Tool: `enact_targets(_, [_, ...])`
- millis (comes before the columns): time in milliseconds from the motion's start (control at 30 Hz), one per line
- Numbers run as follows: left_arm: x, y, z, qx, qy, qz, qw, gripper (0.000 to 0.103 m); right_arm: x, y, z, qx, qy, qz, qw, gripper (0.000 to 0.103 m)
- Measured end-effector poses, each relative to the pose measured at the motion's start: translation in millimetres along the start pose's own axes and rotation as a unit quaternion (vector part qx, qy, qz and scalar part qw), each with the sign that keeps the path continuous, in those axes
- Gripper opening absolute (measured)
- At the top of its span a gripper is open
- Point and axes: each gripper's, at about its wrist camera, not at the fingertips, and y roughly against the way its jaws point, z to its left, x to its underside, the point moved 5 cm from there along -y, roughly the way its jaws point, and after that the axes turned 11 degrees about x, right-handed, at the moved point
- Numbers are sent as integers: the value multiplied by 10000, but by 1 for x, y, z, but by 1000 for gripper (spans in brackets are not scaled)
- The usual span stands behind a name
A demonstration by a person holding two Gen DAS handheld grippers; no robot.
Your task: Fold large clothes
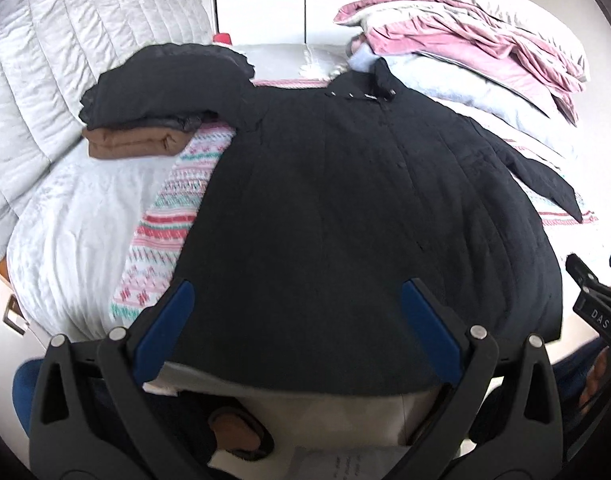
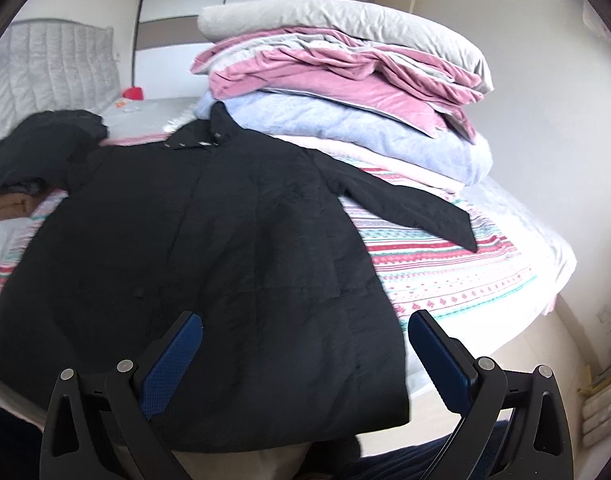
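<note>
A large black quilted coat (image 1: 345, 208) lies spread flat on the bed, collar far, hem near me; it also shows in the right wrist view (image 2: 209, 248). One sleeve (image 2: 417, 212) stretches out to the right over the striped blanket. My left gripper (image 1: 301, 300) is open and empty, hovering over the coat's hem. My right gripper (image 2: 305, 332) is open and empty over the hem's right corner. Part of the right gripper (image 1: 597, 304) shows at the right edge of the left wrist view.
A stack of folded black and brown clothes (image 1: 145, 120) sits at the far left of the bed. A pile of pink, grey and blue bedding (image 2: 345, 92) stands at the far right. A striped patterned blanket (image 2: 445, 272) covers the bed. A quilted headboard (image 1: 65, 60) is on the left.
</note>
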Motion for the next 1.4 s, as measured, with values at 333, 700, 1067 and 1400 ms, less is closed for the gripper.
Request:
enact_targets(333, [-9, -42, 44, -178, 211, 160, 9995, 103, -3, -32, -9, 244, -2, 71, 9997, 103])
enact_targets(700, [27, -82, 103, -211, 737, 634, 9950, 101, 49, -127, -57, 32, -544, 1207, 9912, 103])
enact_targets(1067, [36, -87, 87, 170, 613, 830, 9945, 16, 75, -151, -84, -1211, -1157, 1992, 9655, 6])
enact_targets(1400, [39, -43, 79, 55, 499, 737, 9960, 9, 54, -124, -127, -879, -1364, 1421, 9765, 4])
